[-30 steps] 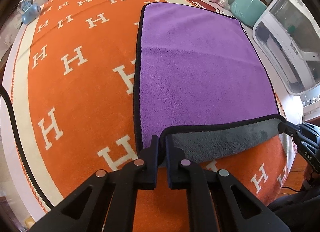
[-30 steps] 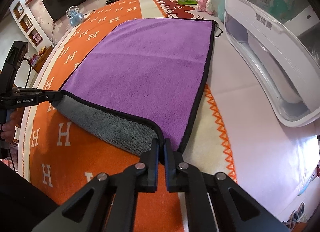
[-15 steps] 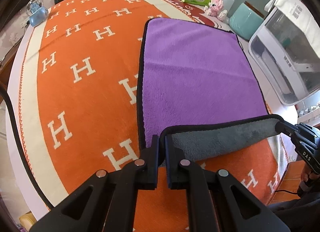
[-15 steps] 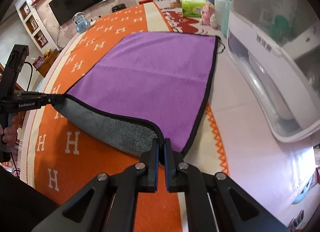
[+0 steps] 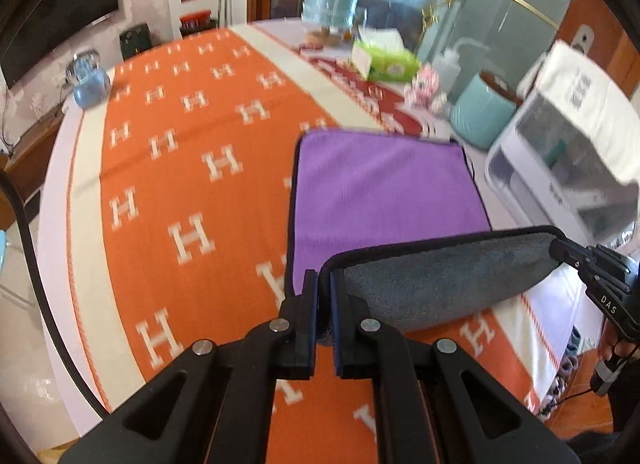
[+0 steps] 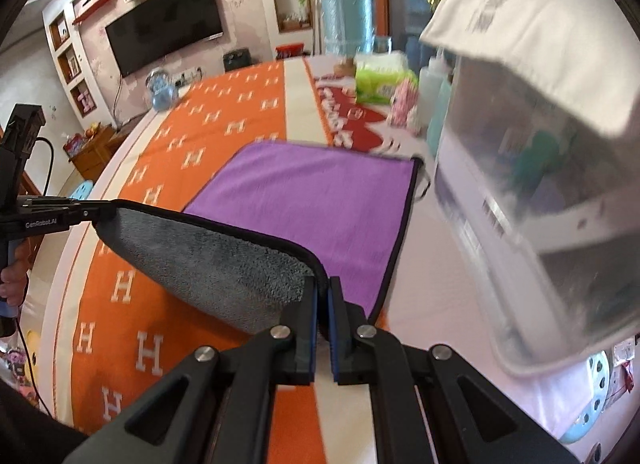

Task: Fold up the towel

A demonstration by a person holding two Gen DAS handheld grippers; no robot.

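Left wrist view: both tongs [image 5: 325, 284] [image 6: 323, 288], clamping towel [image 5: 384, 188] corners, have risen higher.

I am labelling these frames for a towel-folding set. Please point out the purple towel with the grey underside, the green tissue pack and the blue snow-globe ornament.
purple towel with grey underside [image 5: 380, 188], left wrist view, flat purple face.
green tissue pack [image 5: 386, 62], left wrist view, its front side.
blue snow-globe ornament [image 6: 160, 90], right wrist view, its round body.
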